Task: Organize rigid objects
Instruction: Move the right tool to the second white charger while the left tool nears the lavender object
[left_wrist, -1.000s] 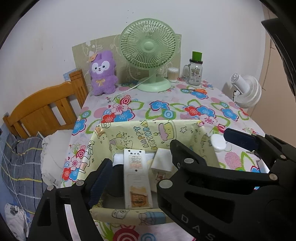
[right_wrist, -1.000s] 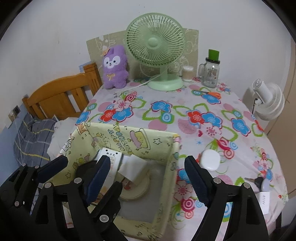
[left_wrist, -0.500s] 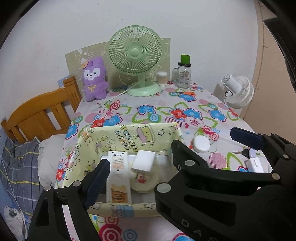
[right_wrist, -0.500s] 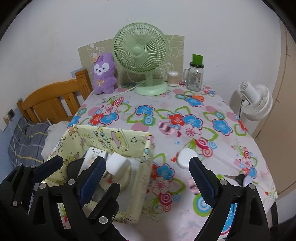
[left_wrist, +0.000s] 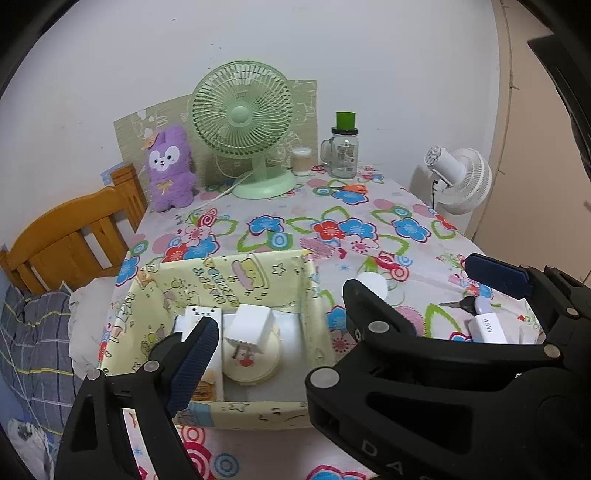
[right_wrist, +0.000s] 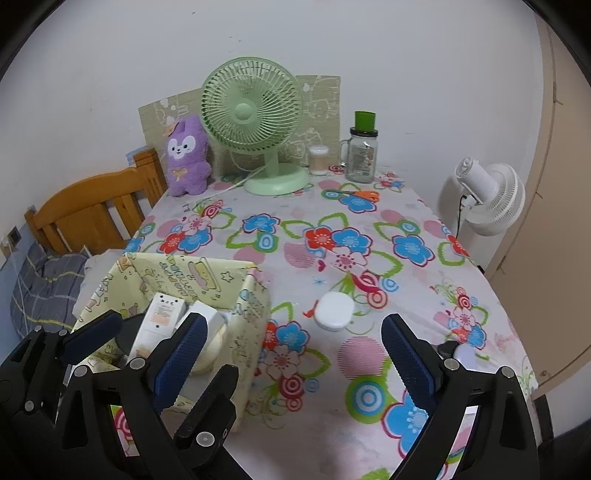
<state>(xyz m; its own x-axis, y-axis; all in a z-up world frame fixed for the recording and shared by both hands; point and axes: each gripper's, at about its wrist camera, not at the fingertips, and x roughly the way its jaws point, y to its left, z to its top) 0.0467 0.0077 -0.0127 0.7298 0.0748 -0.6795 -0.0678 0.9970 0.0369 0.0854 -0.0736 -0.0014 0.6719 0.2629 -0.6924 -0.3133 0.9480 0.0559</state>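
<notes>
A yellow cartoon-print box (left_wrist: 236, 269) stands at the table's near left. A white remote (left_wrist: 202, 314), a white cube charger (left_wrist: 251, 325) and a round cream case (left_wrist: 255, 363) lie inside it. My left gripper (left_wrist: 295, 325) hovers open over the box (right_wrist: 207, 277); its right finger is hidden behind the right gripper. The jaws of my right gripper (right_wrist: 293, 321) are opening, with nothing between them, above bare cloth. Just beyond it lies a white oval case (right_wrist: 334, 310). A white 45W charger (left_wrist: 487, 328) and keys (left_wrist: 456, 303) sit near the right edge.
At the back stand a green fan (right_wrist: 251, 110), a purple plush (right_wrist: 186, 155), a glass jar with a green lid (right_wrist: 362, 155) and orange scissors (right_wrist: 364, 195). A white fan (right_wrist: 491, 199) is past the right edge. A wooden headboard (right_wrist: 92, 206) and bedding are on the left.
Both grippers have drawn back and slightly up from the box, so more of the table shows. Both pairs of jaws stand wider apart. The box's contents have not moved.
</notes>
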